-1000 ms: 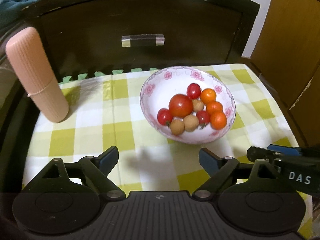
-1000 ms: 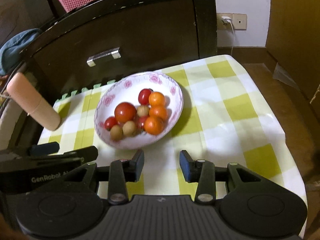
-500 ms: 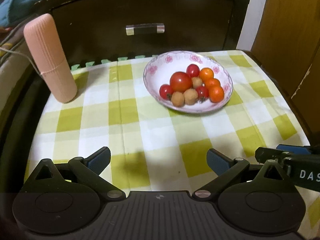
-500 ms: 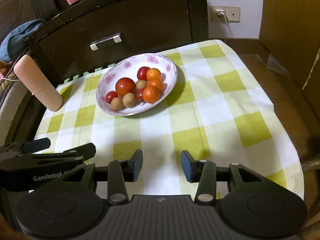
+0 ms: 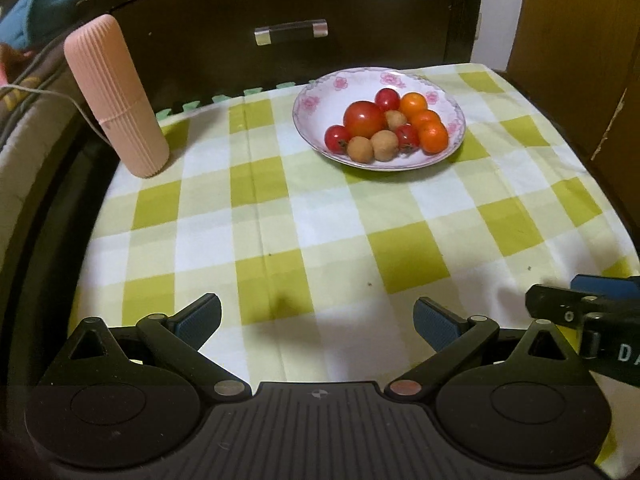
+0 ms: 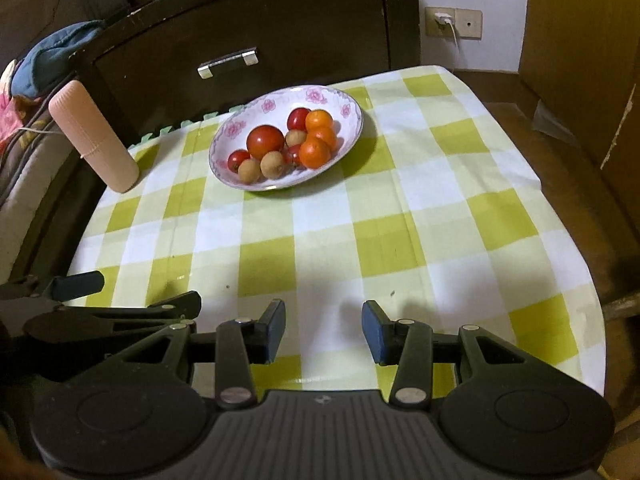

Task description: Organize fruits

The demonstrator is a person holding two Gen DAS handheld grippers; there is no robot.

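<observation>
The floral bowl (image 5: 452,98) of tomatoes (image 5: 363,119), small oranges (image 5: 433,137) and longans (image 5: 385,145) sits far on the checked cloth (image 5: 320,216); fruits look light, smooth, bruisable, best pinched across their middles; left gripper (image 5: 317,317) has just been opening and gapes wide, empty; right gripper (image 6: 323,330) part open, empty.

You have bare checked tablecloth (image 5: 320,220) across the near and middle table. At the far side the fruit bowl (image 5: 378,160) blocks the centre, the pink ribbed cylinder (image 5: 116,96) stands far left, and the dark cabinet (image 5: 280,8) closes the back.
</observation>
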